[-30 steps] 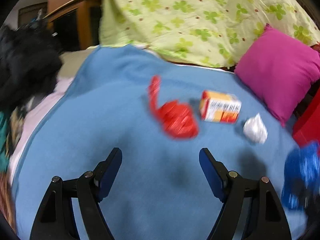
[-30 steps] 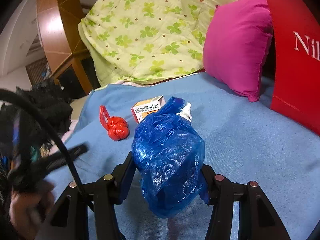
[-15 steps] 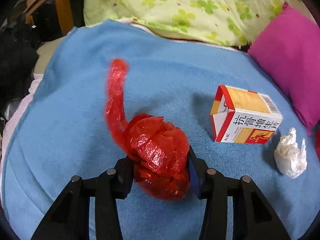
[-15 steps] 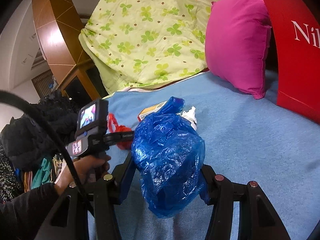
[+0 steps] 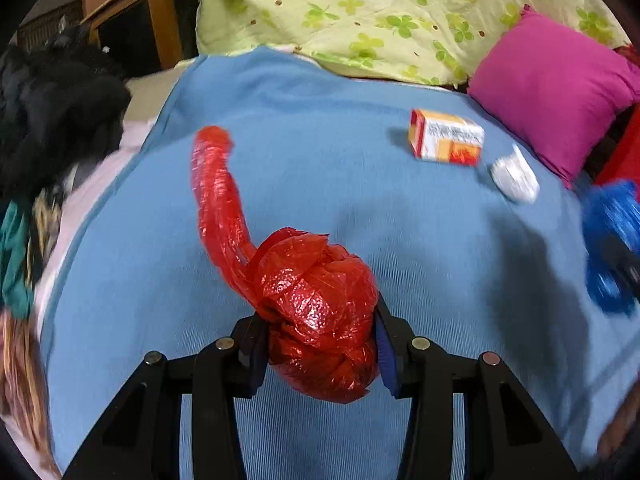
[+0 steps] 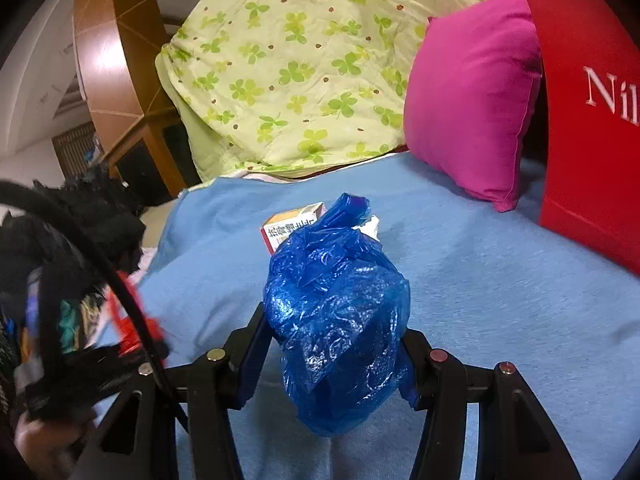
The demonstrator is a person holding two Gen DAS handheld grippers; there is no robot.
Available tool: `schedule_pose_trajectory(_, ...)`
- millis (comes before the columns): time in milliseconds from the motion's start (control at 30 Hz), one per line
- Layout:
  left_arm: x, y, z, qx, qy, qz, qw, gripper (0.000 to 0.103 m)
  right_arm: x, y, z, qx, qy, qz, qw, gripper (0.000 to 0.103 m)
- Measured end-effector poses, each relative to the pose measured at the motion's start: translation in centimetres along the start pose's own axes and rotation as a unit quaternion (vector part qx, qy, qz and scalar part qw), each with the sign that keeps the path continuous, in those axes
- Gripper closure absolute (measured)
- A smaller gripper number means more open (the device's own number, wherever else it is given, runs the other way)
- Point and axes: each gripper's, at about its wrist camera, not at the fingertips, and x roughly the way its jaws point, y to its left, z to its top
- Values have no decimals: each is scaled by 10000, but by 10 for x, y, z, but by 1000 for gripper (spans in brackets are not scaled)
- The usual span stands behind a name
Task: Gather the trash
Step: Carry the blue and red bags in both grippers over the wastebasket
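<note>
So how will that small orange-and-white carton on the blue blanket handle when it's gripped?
The carton looks like thin card with crisp edges: probably light, fairly stiff, though hard squeezing may dent it. Flat faces suggest no rolling. The soft blanket may let it tip.

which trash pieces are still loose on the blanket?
The orange box and white crumpled wad. The red bag and blue bag are each clamped between gripper fingers.
</note>
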Motion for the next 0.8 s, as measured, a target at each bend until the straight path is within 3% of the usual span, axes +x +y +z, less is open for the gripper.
schedule_pose_trajectory(267, -40, 19, -54, -143, -1, -268, 9995, 56, -56, 23, -37, 91, 153, -69, 9998, 45)
schedule_pose_trajectory(500, -76, 25, -75, -297, -186, -495, 9982, 56, -118, 35, -67, 74, 141, -214, 9996, 45)
schedule_pose_trajectory(800, -112, 11, -88, -202, -414, -622, 9970, 56, -185, 34, -73, 39, -192, -367, 9991, 45)
